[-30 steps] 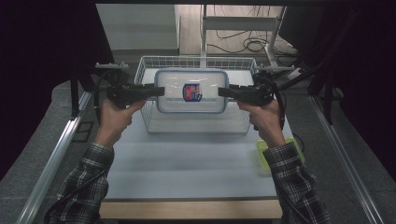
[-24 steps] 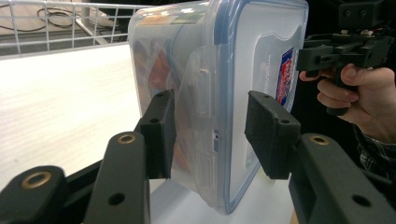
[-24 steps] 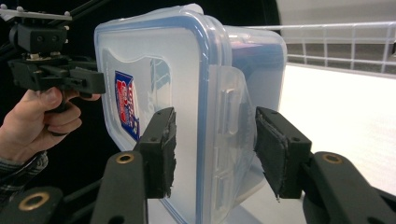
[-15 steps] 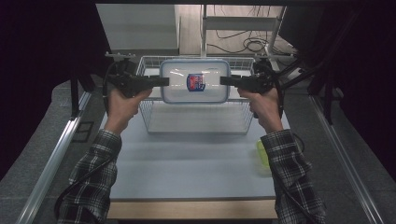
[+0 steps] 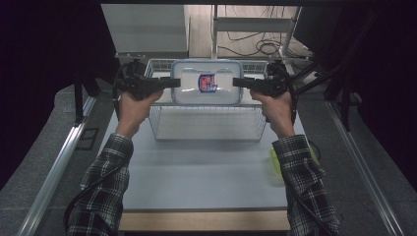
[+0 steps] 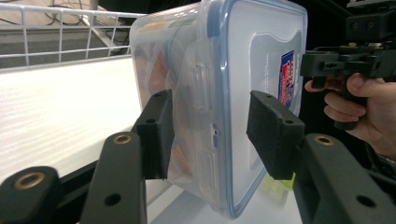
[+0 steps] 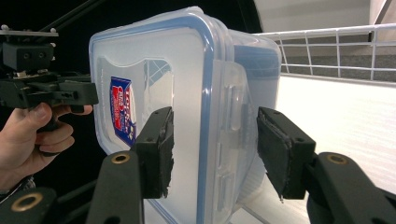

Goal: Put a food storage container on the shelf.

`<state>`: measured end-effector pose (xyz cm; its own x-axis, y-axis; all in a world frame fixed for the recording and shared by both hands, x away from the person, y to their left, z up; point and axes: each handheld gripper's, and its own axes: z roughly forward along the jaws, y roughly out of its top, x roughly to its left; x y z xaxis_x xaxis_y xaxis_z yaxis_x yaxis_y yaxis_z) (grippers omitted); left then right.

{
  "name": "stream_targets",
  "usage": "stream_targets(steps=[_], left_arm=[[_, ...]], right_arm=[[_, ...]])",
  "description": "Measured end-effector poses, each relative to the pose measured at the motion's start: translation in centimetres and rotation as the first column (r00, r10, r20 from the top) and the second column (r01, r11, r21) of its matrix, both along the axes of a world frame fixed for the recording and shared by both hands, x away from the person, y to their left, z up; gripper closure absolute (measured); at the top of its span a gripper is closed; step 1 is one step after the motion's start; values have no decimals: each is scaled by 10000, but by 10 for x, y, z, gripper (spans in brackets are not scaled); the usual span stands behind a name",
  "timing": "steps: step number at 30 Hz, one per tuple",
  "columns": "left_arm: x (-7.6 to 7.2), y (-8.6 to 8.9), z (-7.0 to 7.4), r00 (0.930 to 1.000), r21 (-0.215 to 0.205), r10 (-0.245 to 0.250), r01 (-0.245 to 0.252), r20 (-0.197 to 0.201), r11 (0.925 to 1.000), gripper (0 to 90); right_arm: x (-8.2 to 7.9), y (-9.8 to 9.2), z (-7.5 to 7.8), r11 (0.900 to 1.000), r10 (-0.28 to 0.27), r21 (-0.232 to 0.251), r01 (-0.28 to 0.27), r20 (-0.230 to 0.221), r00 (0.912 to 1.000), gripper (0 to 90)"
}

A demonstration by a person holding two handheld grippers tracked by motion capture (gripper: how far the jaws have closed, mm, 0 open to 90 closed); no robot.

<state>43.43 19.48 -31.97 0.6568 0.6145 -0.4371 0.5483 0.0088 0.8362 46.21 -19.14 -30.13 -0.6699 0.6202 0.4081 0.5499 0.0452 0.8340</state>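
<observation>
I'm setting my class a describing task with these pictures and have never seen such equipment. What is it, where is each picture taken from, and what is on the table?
There is no machine here. A person holds a hand-held tool with two black jaws in each hand: the left tool and the right tool.

The high view looks down from above the person's side of the table. The left and right gripper views come from a small camera on each tool, looking along its jaws.

On the table stand a wire basket and, by the right sleeve, something yellow-green that is too blurred to name.

A clear lidded box stands on edge at the far side of the basket, lid towards the person. Each tool's jaws straddle one end of it with a gap at one pad. The left jaws have just been opening, so the box is probably being let go.
</observation>
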Motion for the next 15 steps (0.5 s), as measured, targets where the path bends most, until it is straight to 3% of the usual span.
stream_targets(steps=[15], left_arm=[[1,0,-2,10000,-47,-4,4,44,10000,508]], right_arm=[[-1,0,-2,9999,-112,-40,111,-41,9999,479]])
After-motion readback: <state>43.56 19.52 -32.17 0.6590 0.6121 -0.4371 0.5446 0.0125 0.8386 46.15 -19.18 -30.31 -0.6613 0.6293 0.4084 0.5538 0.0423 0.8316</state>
